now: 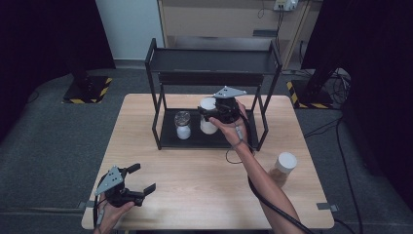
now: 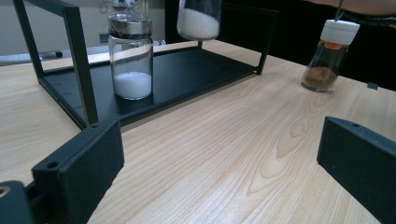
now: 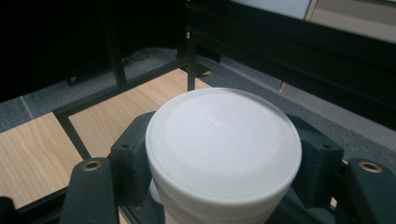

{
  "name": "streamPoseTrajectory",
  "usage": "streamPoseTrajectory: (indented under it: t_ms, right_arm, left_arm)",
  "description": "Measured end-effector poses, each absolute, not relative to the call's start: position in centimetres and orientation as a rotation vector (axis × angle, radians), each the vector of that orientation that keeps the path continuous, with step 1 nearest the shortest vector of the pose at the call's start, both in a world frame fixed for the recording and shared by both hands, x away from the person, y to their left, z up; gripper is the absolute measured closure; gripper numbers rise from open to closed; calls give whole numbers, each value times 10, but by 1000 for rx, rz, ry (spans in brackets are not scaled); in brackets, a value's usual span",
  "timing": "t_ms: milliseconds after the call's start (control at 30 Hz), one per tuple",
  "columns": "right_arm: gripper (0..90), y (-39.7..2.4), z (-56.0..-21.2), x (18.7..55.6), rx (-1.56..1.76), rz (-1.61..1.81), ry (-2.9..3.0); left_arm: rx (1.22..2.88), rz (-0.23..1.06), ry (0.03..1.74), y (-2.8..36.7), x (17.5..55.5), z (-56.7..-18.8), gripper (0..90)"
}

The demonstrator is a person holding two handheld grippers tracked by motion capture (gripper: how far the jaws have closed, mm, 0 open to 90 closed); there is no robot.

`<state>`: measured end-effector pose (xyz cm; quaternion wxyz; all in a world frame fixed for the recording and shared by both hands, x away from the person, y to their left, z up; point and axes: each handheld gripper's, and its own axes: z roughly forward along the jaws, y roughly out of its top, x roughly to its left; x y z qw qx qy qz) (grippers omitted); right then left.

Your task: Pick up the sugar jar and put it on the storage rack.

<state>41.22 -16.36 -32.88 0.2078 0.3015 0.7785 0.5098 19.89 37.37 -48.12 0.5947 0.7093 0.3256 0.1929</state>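
Item 1, nearest: left gripper (image 1: 141,189), resting at the near left corner of the table (image 1: 160,204), jaws standing wide apart, gripping nothing, pointing across bare wood toward the rack.

Item 2, near right: brown-powder jar (image 1: 283,168), white cap, standing upright on the table by the right forearm, well apart from the rack; holding a low layer of brown powder (seen in the left gripper view (image 2: 329,56), mostly empty above).

Item 3, middle: right gripper (image 1: 210,113), clamping the white-capped jar (image 1: 208,116) just under its cap, pads pressing on both sides; jar hanging upright over the lower shelf (image 1: 168,139) of the black rack (image 1: 155,92), bottom lifted off the shelf as the left gripper view shows (image 2: 198,21). Holding white powder, filling the lower part. Cap (image 3: 223,140) broad, plain, shut.

Item 4, middle left: metal-lidded glass jar (image 1: 183,125), standing upright on the lower shelf, just beside the carried jar but apart; holding a shallow layer of white powder (image 2: 132,85).

Item 5, farthest: upper shelf (image 1: 214,61), carrying nothing visible.

Step in hand, judged: shelving the white-capped jar (or lifting it away; not telling which from here). Next move calling for: lowering straight down beside the glass jar without knocking it, setting the base flat, then parting the jaws.
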Motion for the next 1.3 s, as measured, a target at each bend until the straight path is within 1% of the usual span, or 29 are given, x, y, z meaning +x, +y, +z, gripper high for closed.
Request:
streamPoseTrajectory:
  t_ms: [767,1300]
  right_arm:
    - [340,-143,-377,435,954,1351,2165]
    - [340,-139,-391,439,975,1334,2178]
  left_arm:
    - [1642,442,765,376,202,-483,0]
    - [1640,444,766,376,201,-483,0]
